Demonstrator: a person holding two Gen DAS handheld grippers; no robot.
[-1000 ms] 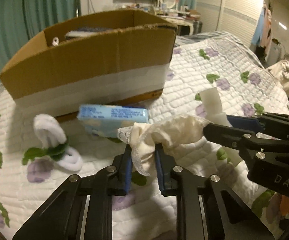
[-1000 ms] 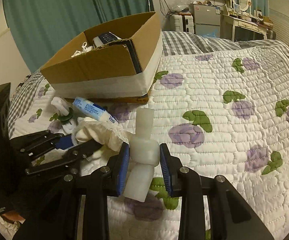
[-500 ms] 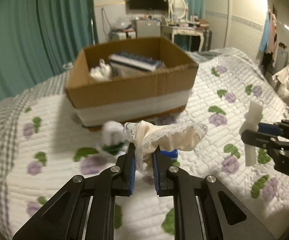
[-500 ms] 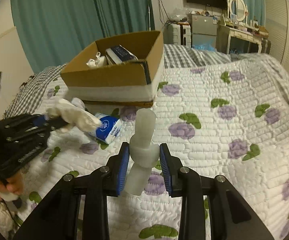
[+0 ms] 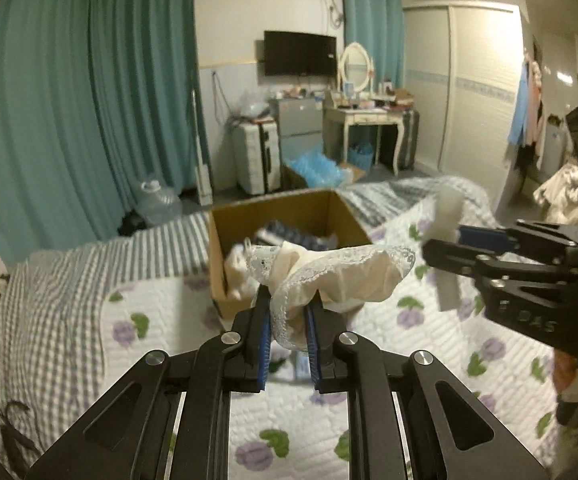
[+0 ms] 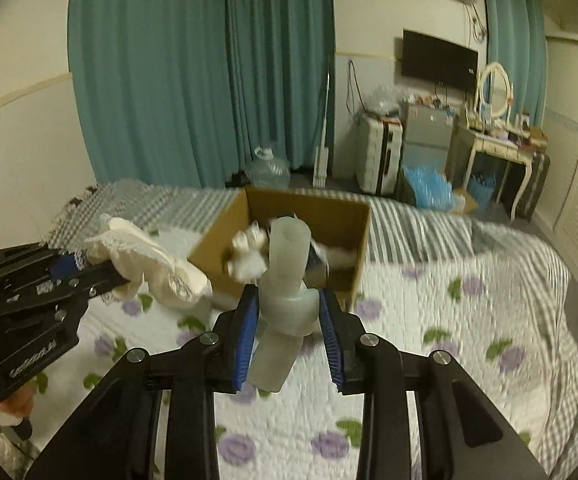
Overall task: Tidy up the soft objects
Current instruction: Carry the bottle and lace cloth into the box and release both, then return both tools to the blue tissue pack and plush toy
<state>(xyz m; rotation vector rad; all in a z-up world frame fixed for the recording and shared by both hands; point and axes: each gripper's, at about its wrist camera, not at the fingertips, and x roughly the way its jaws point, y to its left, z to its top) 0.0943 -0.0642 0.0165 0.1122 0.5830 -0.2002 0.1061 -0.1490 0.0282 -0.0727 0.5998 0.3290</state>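
My left gripper (image 5: 287,312) is shut on a cream lace-trimmed cloth (image 5: 341,276) and holds it high above the bed, in front of the open cardboard box (image 5: 225,256). It also shows in the right wrist view (image 6: 69,264) with the cloth (image 6: 149,256) hanging from it. My right gripper (image 6: 289,312) is shut on a white foam piece (image 6: 285,280), raised in front of the box (image 6: 353,240). That gripper shows in the left wrist view (image 5: 445,240) with the foam (image 5: 447,208). The box holds a dark pack and white soft things.
The bed has a white quilt with purple flowers (image 6: 429,360) and a grey checked sheet (image 5: 49,280). Behind it are teal curtains (image 6: 209,80), a suitcase (image 5: 255,160), a water jug (image 6: 269,170) and a dressing table (image 5: 363,120).
Both grippers have risen well above the bed with their loads, so the box now sits lower and its inside shows. The tissue pack and white loop on the quilt are mostly hidden.
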